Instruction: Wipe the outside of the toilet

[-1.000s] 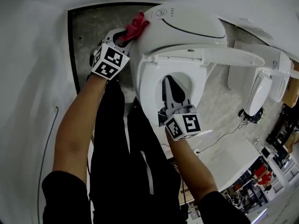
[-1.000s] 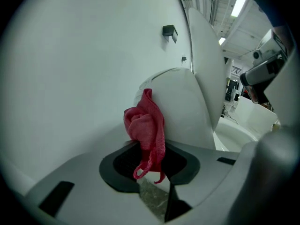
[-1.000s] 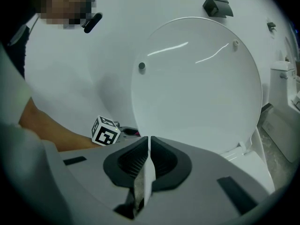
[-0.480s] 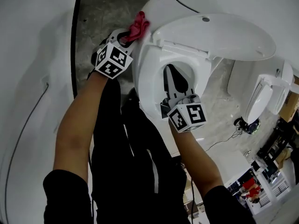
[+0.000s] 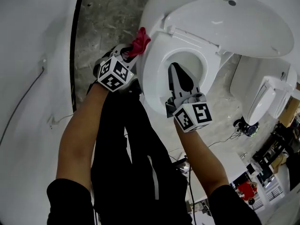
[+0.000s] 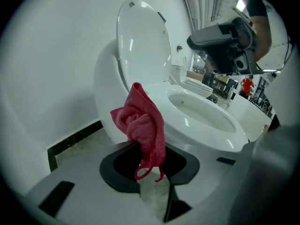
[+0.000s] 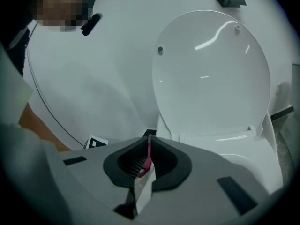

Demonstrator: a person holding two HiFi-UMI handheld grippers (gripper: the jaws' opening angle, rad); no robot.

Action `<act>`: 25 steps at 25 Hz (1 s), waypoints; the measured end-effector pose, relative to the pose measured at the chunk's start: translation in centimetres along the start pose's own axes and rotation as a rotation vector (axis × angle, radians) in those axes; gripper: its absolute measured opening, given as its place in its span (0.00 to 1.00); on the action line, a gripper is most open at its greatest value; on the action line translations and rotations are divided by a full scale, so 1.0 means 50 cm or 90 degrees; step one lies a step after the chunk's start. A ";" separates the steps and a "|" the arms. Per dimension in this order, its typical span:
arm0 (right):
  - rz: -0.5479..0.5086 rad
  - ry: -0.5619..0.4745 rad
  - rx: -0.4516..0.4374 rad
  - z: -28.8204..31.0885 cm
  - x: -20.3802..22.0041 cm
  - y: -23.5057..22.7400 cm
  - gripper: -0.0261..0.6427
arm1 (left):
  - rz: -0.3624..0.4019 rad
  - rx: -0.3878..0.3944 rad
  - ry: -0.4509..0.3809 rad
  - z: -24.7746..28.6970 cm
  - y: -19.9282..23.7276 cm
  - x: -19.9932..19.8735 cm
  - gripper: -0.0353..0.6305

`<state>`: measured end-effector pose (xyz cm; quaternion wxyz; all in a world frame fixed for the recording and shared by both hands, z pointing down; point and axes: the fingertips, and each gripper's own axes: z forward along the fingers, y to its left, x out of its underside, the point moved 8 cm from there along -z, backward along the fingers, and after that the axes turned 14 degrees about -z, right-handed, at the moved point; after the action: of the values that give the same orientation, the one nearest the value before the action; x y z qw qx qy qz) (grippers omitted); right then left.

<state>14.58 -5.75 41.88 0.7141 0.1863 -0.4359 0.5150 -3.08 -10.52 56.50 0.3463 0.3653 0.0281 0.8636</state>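
Note:
The white toilet (image 5: 157, 64) stands with its lid (image 5: 234, 25) raised and the seat (image 6: 206, 114) down. My left gripper (image 5: 133, 50) is shut on a red cloth (image 5: 139, 42), which presses against the bowl's outer left side near the hinge. In the left gripper view the cloth (image 6: 140, 123) bunches up out of the left gripper (image 6: 147, 149). My right gripper (image 5: 174, 71) hovers over the open bowl. In its own view the right gripper (image 7: 146, 149) is shut with nothing held. A red sliver of the cloth (image 7: 148, 156) shows beyond it, below the lid (image 7: 211, 74).
A second white toilet (image 5: 265, 97) stands at the right. Grey stone floor (image 5: 103, 22) lies left of the toilet, bordered by a white wall (image 5: 33, 55) with a thin cable (image 5: 21, 104). The person's black trousers (image 5: 126, 144) are close against the bowl's front.
The toilet lid has swung from low over the seat up to fully raised. The view has tilted down toward the bowl. Both grippers keep their places against the toilet.

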 end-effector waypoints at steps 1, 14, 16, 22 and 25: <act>0.002 0.000 -0.001 0.006 0.010 0.005 0.10 | -0.004 0.006 0.003 0.000 -0.014 0.017 0.23; -0.008 0.019 0.004 0.004 0.080 0.047 0.10 | -0.087 0.029 0.025 -0.009 -0.162 0.173 0.22; -0.010 0.023 0.004 0.001 0.081 0.044 0.10 | -0.102 0.033 0.032 -0.013 -0.183 0.188 0.22; -0.014 0.020 -0.007 0.020 0.072 0.045 0.10 | -0.160 0.049 0.057 -0.021 -0.254 0.227 0.22; -0.012 0.020 -0.019 0.029 0.062 0.049 0.10 | -0.165 0.096 0.099 -0.024 -0.306 0.255 0.22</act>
<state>12.02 -4.01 44.76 0.7287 0.1715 -0.4305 0.5043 -1.29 9.22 58.82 0.4234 0.3156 0.1667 0.8327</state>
